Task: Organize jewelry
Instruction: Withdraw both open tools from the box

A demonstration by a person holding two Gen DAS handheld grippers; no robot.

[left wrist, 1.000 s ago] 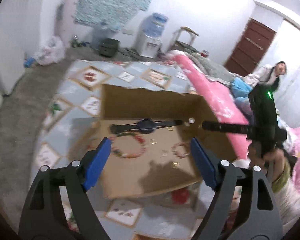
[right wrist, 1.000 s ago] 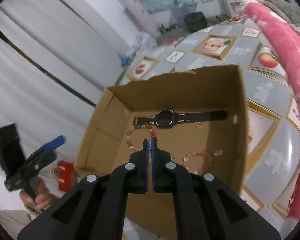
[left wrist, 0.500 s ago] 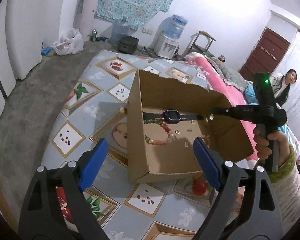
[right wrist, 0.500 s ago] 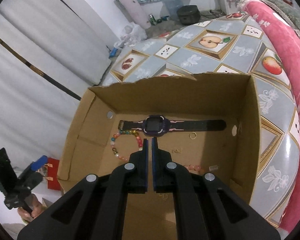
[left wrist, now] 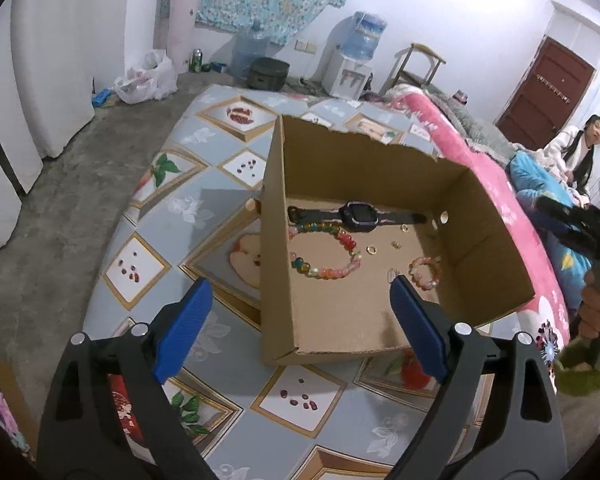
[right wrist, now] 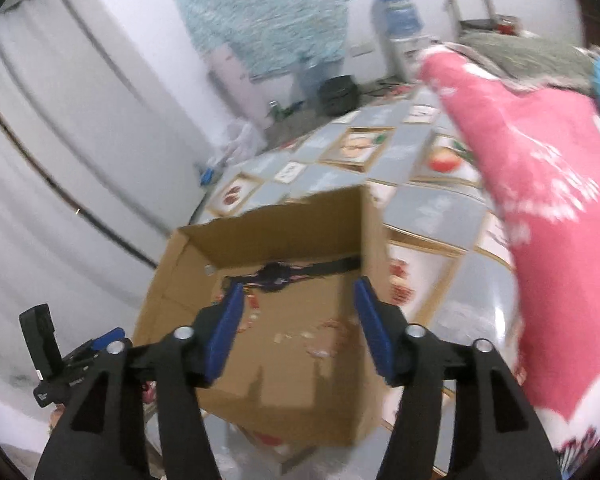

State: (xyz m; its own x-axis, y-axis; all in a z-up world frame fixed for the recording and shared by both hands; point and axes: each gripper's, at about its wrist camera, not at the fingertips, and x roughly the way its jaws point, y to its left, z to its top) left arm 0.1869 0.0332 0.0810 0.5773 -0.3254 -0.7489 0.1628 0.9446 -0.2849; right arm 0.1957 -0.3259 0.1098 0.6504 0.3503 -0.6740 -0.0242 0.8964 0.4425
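An open cardboard box [left wrist: 496,256] stands on a tiled tabletop. Inside lie a dark watch [left wrist: 358,215], a large multicoloured bead bracelet [left wrist: 326,252], a small pink bead bracelet [left wrist: 425,273] and a few small rings [left wrist: 371,249]. My left gripper [left wrist: 300,332] is open and empty, above the box's near left corner. My right gripper [right wrist: 298,330] is open and empty, over the box [right wrist: 172,276]; that view is blurred, and the watch [right wrist: 280,274] shows between the fingers. The right gripper also shows at the right edge of the left wrist view [left wrist: 580,220].
The table [left wrist: 172,216] carries a grey cloth with fruit pictures. A pink blanket [right wrist: 540,216] lies along its right side. A person [left wrist: 580,148] sits at the far right. A water dispenser [left wrist: 352,60], bags and bottles stand on the floor behind.
My right gripper has opened from shut and swung, blurring its view. My left gripper has pulled back and left, now showing the box from its left corner.
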